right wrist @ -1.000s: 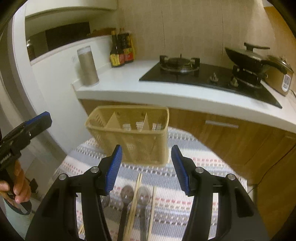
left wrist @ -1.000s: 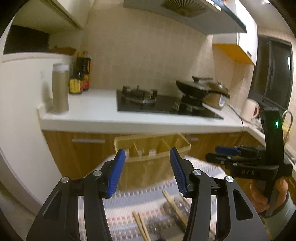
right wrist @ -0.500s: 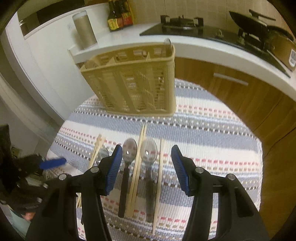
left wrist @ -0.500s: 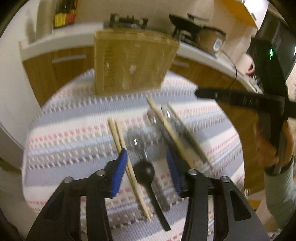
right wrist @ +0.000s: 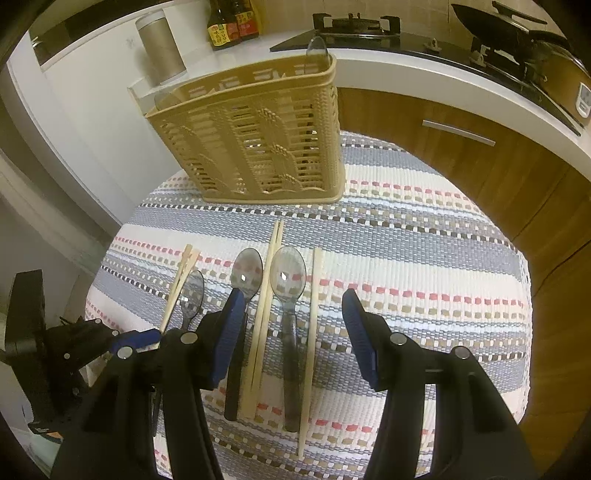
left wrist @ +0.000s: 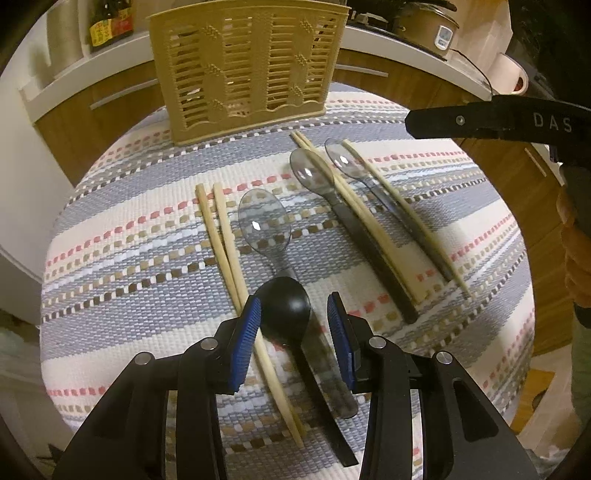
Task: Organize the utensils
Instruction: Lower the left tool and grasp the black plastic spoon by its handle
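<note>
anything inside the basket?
One clear spoon pokes above the basket rim at its right end. Pale shapes show through the slats; what they are, and the bottom, can't be made out.

White countertop [right wrist: 406, 70] with black gas hob [right wrist: 354, 35], wooden cabinet fronts [right wrist: 461, 155], dim warm light

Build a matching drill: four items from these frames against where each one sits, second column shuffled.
1. tan slotted plastic basket
2. matte black plastic spoon
3. dark glass sauce bottles
4. black lidded pan

A. on the white countertop, near the grey canister
B. upright on the striped cloth
C. on the gas hob
D. bowl lying across the clear spoon at its handle

Pairs: 1-B, 2-D, 3-A, 4-C
</note>
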{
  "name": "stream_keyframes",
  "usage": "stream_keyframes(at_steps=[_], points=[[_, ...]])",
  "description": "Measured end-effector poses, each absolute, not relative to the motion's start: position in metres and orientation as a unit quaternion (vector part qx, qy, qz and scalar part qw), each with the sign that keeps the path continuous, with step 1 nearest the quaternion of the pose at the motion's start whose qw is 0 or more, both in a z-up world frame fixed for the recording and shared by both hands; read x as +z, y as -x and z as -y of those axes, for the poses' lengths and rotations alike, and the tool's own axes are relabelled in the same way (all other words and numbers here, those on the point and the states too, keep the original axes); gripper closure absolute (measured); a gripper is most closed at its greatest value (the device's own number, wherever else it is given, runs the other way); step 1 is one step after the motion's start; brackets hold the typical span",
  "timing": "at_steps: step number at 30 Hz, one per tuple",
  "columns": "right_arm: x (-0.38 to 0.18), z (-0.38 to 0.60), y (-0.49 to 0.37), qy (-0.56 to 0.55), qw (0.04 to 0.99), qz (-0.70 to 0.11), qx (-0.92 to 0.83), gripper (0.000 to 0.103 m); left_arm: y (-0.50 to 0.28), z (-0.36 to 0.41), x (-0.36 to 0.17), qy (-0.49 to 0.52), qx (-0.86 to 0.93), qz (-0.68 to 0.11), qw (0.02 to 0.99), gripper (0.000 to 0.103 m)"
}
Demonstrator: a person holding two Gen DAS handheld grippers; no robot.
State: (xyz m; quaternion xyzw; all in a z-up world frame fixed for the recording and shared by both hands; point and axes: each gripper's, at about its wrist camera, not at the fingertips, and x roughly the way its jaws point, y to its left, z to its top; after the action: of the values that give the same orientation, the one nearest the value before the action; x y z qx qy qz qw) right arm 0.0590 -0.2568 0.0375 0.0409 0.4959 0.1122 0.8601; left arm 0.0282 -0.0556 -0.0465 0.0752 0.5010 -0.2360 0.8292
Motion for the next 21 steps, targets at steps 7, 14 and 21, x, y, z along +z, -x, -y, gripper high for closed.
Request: stream_keyframes(at_steps=[7, 14, 21], points=[[0.033, 0.256, -0.061, -0.048, 0.857, -0.5, 0.114, 0.051, -0.024, 0.055, -0.044, -0.08, -0.237, -0.498, 0.83, 0.076], [0.032, 0.256, -0.061, -0.052, 0.856, -0.502, 0.115, 0.051, -0.015, 0.064, -0.043, -0.093, -0.236, -0.499, 0.829, 0.067], [0.033, 0.259, -0.059, -0.055, 0.857, -0.5, 0.113, 0.051, -0.012, 0.064, -0.046, -0.115, -0.219, -0.494, 0.833, 0.075]])
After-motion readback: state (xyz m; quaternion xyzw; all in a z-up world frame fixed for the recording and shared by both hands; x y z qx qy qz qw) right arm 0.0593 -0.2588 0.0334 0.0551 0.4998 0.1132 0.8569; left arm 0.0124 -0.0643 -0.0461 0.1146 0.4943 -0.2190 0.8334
